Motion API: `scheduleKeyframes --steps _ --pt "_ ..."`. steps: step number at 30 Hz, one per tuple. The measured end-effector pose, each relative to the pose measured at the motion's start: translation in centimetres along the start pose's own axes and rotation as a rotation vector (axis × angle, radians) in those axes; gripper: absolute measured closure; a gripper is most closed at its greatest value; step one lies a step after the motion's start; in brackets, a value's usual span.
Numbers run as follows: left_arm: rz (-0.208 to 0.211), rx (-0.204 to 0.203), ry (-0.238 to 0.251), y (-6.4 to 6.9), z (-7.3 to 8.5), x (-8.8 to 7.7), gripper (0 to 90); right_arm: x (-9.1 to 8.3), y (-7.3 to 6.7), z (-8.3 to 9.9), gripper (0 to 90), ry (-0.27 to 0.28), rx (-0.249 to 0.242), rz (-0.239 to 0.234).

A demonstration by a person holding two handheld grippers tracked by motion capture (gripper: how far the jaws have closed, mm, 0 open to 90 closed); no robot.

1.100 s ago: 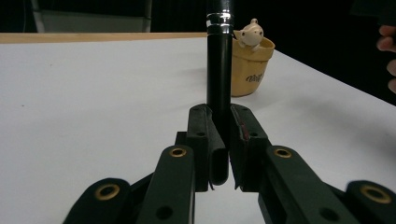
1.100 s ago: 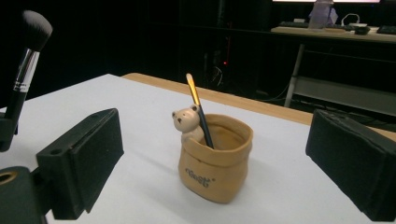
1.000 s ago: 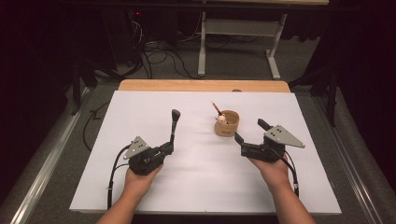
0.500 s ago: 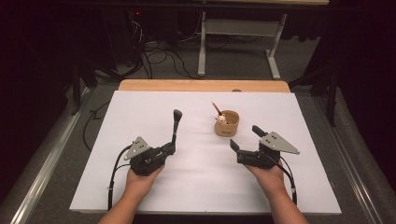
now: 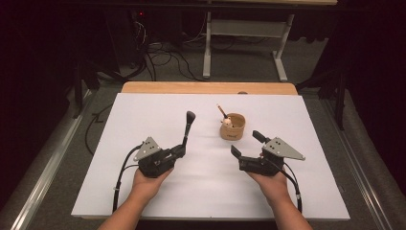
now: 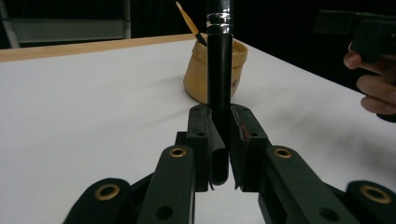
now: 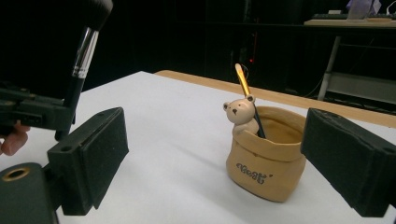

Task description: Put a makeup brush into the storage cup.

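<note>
The jaws of the left gripper [image 5: 183,147] pinch a brush [image 5: 187,129] upright above the tabletop [image 5: 143,115]; the right gripper [image 5: 245,143] stands spread beside the cup [image 5: 233,127]. Pickup looks done; dropping the brush into the cup remains.

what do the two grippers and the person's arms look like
Both grippers, left gripper and right gripper, are matte black with two black jaws; brass-coloured rivets dot the linkages. Each carries a grey three-cornered plate on top and trails a black cable toward the person. The right one's jaws have thick blocky black pads. The forearms are bare, no sleeves showing.
</note>
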State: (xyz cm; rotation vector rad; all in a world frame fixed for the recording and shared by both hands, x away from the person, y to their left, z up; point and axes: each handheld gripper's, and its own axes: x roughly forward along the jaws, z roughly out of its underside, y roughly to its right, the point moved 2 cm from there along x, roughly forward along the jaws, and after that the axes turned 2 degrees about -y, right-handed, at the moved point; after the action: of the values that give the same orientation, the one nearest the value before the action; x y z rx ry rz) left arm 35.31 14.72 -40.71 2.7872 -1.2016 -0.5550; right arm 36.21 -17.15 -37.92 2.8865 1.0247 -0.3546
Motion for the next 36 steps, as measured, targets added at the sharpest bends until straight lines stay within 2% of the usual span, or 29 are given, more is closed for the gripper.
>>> scheduleKeyframes --steps 3,6,7,11,20,25,33,36 --pt "0.007 0.014 0.000 0.5 -0.6 0.9 79.4 -0.1 0.1 0.0 9.4 0.002 0.005 0.003" --pt "0.028 -0.008 0.026 0.9 -0.9 1.9 79.4 -0.2 0.1 -0.1 9.6 0.008 0.000 0.002" --pt "0.035 -0.017 0.031 1.1 -0.8 2.2 79.4 -0.2 0.1 -0.1 9.7 0.008 0.000 0.002" --pt "0.052 0.002 0.015 2.0 0.1 3.0 79.4 -0.2 0.1 0.0 10.1 0.003 -0.004 -0.003" --pt "0.054 -0.001 -0.007 2.1 1.1 2.9 79.4 -0.1 -0.4 0.0 11.2 0.006 0.002 -0.020" --pt "0.060 -0.005 0.003 2.3 1.2 2.8 79.3 0.2 -0.9 -0.1 11.4 0.005 0.007 -0.042" --pt "0.064 -0.003 0.005 2.6 1.3 3.0 79.4 1.3 -2.0 -2.0 13.1 0.026 -0.016 -0.061" --pt "0.064 0.001 0.002 2.7 1.4 3.1 79.4 1.8 -2.3 -2.4 13.8 0.045 -0.009 -0.074"
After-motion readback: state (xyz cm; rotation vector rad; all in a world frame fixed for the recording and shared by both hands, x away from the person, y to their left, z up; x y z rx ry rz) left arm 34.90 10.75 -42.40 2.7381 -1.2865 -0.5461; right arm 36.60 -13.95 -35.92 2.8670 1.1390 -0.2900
